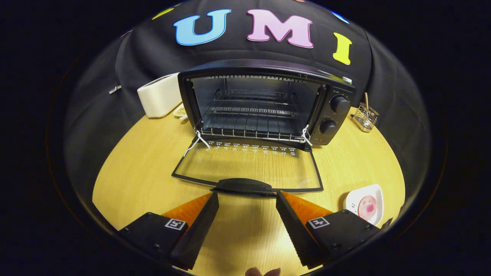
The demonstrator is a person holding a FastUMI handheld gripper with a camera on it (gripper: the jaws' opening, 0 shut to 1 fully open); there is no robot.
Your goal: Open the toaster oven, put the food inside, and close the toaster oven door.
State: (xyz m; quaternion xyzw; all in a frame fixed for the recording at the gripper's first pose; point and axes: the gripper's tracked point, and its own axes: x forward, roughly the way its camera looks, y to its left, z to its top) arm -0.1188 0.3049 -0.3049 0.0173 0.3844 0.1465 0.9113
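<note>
A black toaster oven (pixel 337 115) stands on the wooden table (pixel 138 172) beyond my fingers. Its glass door (pixel 249 165) lies folded down flat toward me, and the wire rack (pixel 251 111) inside holds nothing. The door's black handle (pixel 244 186) sits just ahead of my fingertips, level with the gap between them. My gripper (pixel 247 196) is open, with nothing between its fingers. To the right of my right finger, a pink round piece of food (pixel 367 207) rests on a small white plate (pixel 378 191).
A white box-like appliance (pixel 159 96) stands left of the oven, with a small dish (pixel 180 112) tucked beside it. A wire holder (pixel 365 117) with a stick in it sits right of the oven. Black cloth walls the table behind.
</note>
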